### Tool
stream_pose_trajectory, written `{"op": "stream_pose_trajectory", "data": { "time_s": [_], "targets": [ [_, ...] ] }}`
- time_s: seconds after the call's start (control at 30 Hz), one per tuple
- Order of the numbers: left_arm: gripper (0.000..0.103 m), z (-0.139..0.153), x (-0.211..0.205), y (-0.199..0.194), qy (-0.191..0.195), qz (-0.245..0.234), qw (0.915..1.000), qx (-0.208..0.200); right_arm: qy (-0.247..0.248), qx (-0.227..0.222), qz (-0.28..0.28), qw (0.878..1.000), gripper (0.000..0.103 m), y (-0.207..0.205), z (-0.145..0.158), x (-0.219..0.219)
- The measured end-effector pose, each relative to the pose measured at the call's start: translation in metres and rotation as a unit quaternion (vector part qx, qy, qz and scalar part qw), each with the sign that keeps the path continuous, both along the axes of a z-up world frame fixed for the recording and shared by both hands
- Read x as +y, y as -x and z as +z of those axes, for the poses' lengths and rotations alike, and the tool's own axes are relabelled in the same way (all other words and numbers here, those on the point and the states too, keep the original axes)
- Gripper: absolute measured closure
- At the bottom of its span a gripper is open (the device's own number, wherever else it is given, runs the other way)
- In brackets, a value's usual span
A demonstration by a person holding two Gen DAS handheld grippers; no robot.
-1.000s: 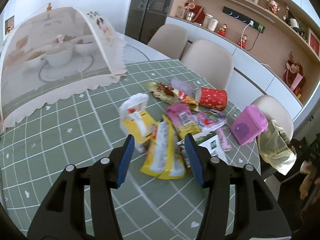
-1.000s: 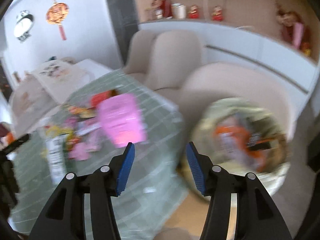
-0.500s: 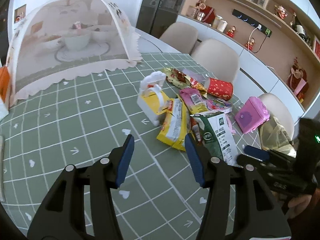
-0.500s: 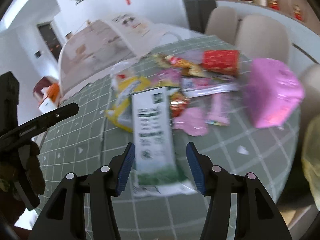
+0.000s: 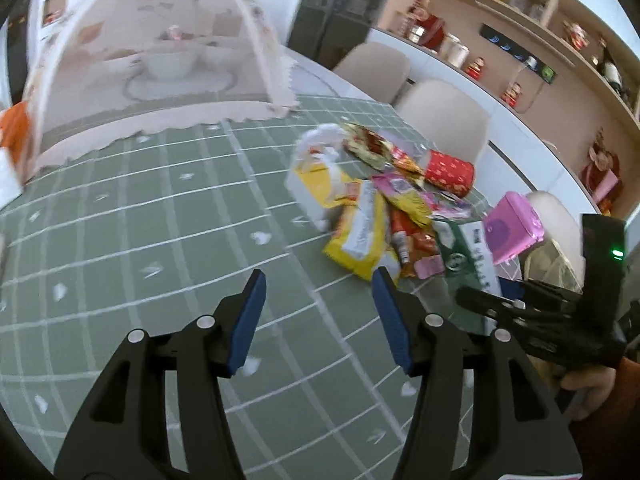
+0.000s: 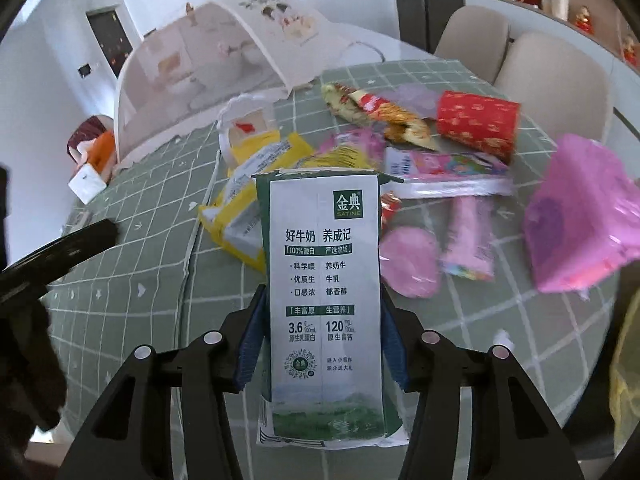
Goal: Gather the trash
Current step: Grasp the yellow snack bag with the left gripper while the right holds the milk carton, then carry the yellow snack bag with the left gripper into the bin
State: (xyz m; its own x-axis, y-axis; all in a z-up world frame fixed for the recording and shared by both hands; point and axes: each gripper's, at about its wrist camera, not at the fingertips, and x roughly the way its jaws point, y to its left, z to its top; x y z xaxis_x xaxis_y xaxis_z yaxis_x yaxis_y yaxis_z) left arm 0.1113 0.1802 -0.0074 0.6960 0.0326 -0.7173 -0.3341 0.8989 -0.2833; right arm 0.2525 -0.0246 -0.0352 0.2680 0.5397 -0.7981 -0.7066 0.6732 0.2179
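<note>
A pile of trash lies on the green checked tablecloth: a yellow snack bag (image 5: pixel 360 236), a red paper cup (image 6: pixel 478 124) on its side, pink wrappers (image 6: pixel 468 236), a gold-red wrapper (image 6: pixel 380 114). A green-white milk carton (image 6: pixel 324 288) lies flat between the fingers of my right gripper (image 6: pixel 322 340), whose blue pads sit at its two sides; the pads look apart from or just touching it. The carton also shows in the left wrist view (image 5: pixel 468 256). My left gripper (image 5: pixel 320 320) is open and empty above bare tablecloth, left of the pile.
A small pink bin (image 5: pixel 512 232) stands at the table's right edge, with a yellowish plastic bag (image 5: pixel 552 264) beyond it. A mesh food cover (image 5: pixel 152 64) over bowls fills the far left. Beige chairs (image 5: pixel 440 116) stand behind the table. A tissue box (image 6: pixel 92 164) sits far left.
My right gripper has swung from the bag back to the table and slid its fingers around the milk carton. My left gripper has drawn back left, away from the pile.
</note>
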Motion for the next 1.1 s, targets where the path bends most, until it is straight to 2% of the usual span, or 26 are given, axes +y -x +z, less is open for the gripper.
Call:
{"op": "stream_pose_trajectory", "data": {
  "time_s": [0.13, 0.23, 0.4, 0.47, 0.53, 0.6, 0.77, 0.93, 1.1],
  "targets": [
    [0.05, -0.003, -0.017, -0.043, -0.027, -0.037, 0.9989, -0.006, -0.024, -0.001, -0.03, 0.999, 0.054, -0.005, 0.016, -0.04],
    [0.05, -0.011, -0.024, -0.071, -0.057, -0.034, 0.9977, 0.011, -0.032, -0.016, -0.054, 0.998, 0.054, -0.006, 0.028, -0.065],
    [0.05, -0.026, -0.029, -0.099, -0.048, -0.038, 0.9968, 0.052, -0.042, -0.044, -0.122, 0.991, 0.054, -0.008, 0.044, -0.108],
    [0.052, -0.031, -0.034, -0.103, -0.062, -0.048, 0.9948, 0.065, -0.055, -0.038, -0.149, 0.987, 0.054, -0.012, 0.045, -0.122],
    [0.069, -0.035, -0.034, -0.105, -0.074, -0.05, 0.993, 0.077, -0.063, -0.032, -0.165, 0.984, 0.054, -0.013, 0.043, -0.129],
    [0.073, -0.036, -0.031, -0.103, -0.063, -0.049, 0.994, 0.075, -0.059, -0.03, -0.163, 0.984, 0.054, -0.013, 0.041, -0.129],
    [0.078, -0.019, -0.029, -0.089, -0.058, -0.052, 0.9959, 0.047, -0.06, -0.029, -0.154, 0.986, 0.054, -0.009, 0.04, -0.122],
    [0.078, 0.02, -0.027, -0.079, -0.062, -0.042, 0.9972, 0.006, -0.056, -0.043, -0.141, 0.987, 0.054, -0.008, 0.046, -0.121],
    [0.078, 0.05, -0.033, -0.082, -0.054, -0.049, 0.9972, -0.014, -0.056, -0.044, -0.152, 0.986, 0.054, -0.009, 0.052, -0.128]
  ]
}}
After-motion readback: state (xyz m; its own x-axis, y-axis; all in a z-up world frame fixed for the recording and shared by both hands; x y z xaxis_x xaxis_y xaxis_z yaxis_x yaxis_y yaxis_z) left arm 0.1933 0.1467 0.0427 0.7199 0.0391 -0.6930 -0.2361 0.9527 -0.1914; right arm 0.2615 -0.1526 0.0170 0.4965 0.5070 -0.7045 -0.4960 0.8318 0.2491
